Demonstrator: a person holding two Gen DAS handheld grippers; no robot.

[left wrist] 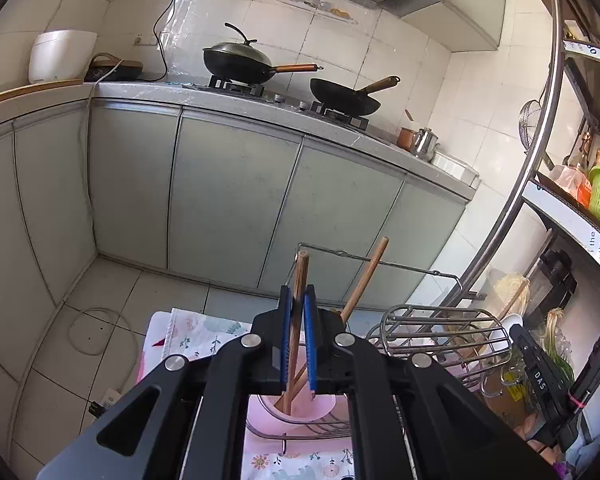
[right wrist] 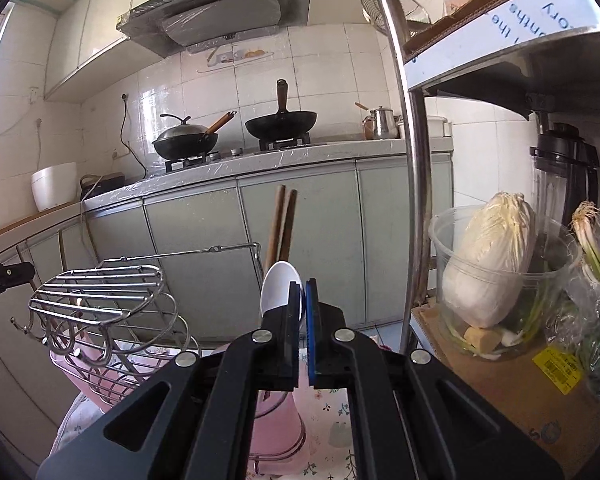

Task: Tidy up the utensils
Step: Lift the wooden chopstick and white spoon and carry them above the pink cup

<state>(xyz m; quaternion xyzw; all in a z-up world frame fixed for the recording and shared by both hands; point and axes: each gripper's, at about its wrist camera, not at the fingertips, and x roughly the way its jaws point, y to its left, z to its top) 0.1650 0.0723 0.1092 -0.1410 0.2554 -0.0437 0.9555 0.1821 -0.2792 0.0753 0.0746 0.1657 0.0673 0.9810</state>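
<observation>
Left gripper (left wrist: 299, 304) pinching wooden chopsticks (left wrist: 300, 276) above pink holder (left wrist: 324, 412), right gripper (right wrist: 303, 300) clamping white spoon (right wrist: 278, 284)

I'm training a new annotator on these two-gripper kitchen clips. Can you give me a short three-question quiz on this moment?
1. True or false: the left gripper is shut on a wooden chopstick.
2. What does the right gripper hold: A) a fork, B) a white spoon, C) a knife?
3. Fill in: the lower ends of the chopsticks stand in a ____ cup in the wire rack.

Key: 1 true; 2 B; 3 pink.
</observation>
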